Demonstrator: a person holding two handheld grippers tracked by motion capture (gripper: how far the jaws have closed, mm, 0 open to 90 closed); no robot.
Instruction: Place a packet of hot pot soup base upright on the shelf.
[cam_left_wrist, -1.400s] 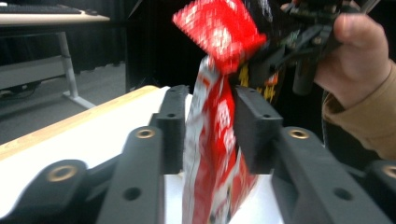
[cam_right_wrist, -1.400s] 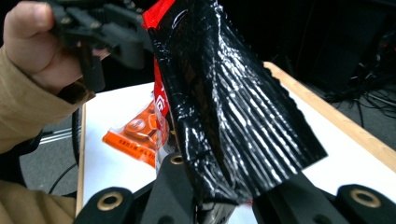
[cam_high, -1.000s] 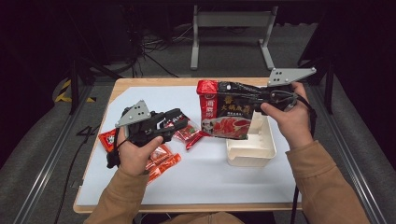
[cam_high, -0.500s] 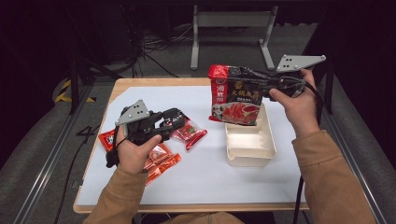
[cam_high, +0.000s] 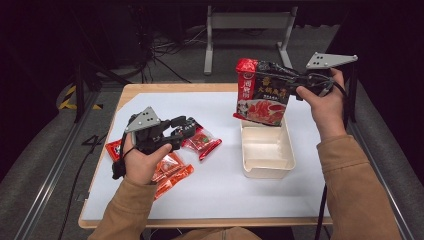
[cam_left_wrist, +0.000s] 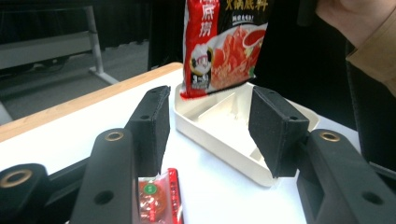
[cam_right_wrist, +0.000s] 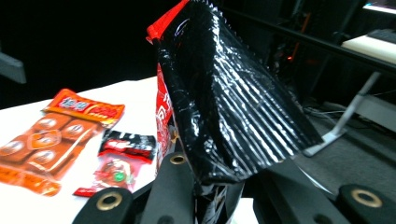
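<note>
The right gripper (cam_high: 292, 86) is clamped on the top of a big red and black pouch (cam_high: 261, 92), held up in the air at the far right of the table (cam_high: 165, 89). The pouch hangs upright with its lower edge just over the far end of a cream tray (cam_high: 267, 172), which sits on the white sheet (cam_high: 225, 190) at the right. In the right gripper view the black jaws close in from below on the crinkled black back of the pouch (cam_right_wrist: 233, 102), pinching the foil between them.

The left gripper (cam_high: 186, 127) is low over the left half of the sheet. Its jaws stand partly apart and have just been opening, with nothing pressed between them. In the left gripper view the two black pads frame the tray (cam_left_wrist: 224, 140) and the hanging pouch (cam_left_wrist: 224, 42) beyond, and a small red sachet (cam_left_wrist: 156, 198) lies on the sheet below the left jaw.

In the high view that red sachet (cam_high: 202, 142) lies just beyond the left gripper's tips. A red and black packet (cam_high: 113, 148) lies by the left wrist, and orange packets (cam_high: 172, 170) rest on the sheet under the left hand (cam_high: 145, 162). The right hand (cam_high: 322, 100) holds its gripper well above the table, near the far right corner
</note>
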